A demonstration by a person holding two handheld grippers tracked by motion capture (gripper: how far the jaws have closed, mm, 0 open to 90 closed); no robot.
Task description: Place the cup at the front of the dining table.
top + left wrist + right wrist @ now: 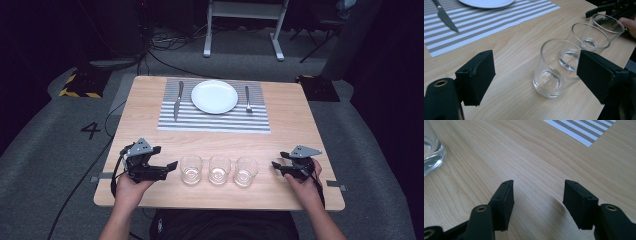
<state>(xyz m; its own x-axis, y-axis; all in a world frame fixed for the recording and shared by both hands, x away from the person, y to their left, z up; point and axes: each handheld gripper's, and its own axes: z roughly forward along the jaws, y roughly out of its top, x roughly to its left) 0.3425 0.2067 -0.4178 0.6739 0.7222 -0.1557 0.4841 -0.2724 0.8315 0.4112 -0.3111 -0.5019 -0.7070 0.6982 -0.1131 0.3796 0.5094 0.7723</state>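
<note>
Already flanking a row of three empty tumblers low in the high view, the left gripper (167, 165) and right gripper (276, 165) rest on the wooden desk (290, 125), each with its fingers spread wide and holding nothing. The left tumbler (191, 169) stands just beside the left gripper's tips; in the left gripper view it sits right of centre, nearer the right finger (596, 75) than the left one. The middle tumbler (219, 169) and right tumbler (245, 171) stand close alongside, though whether the rims touch cannot be told. That crowding looks like the main hazard: a finger pushed in off-centre could strike the near glass wall and knock it against its neighbour, toppling the row. Smooth glass may also slip from a light or tilted squeeze. At the upper middle of the high view, a white plate (214, 96), knife (178, 100) and fork (247, 98) lie on a striped placemat (215, 122), well apart from the glasses.
</note>
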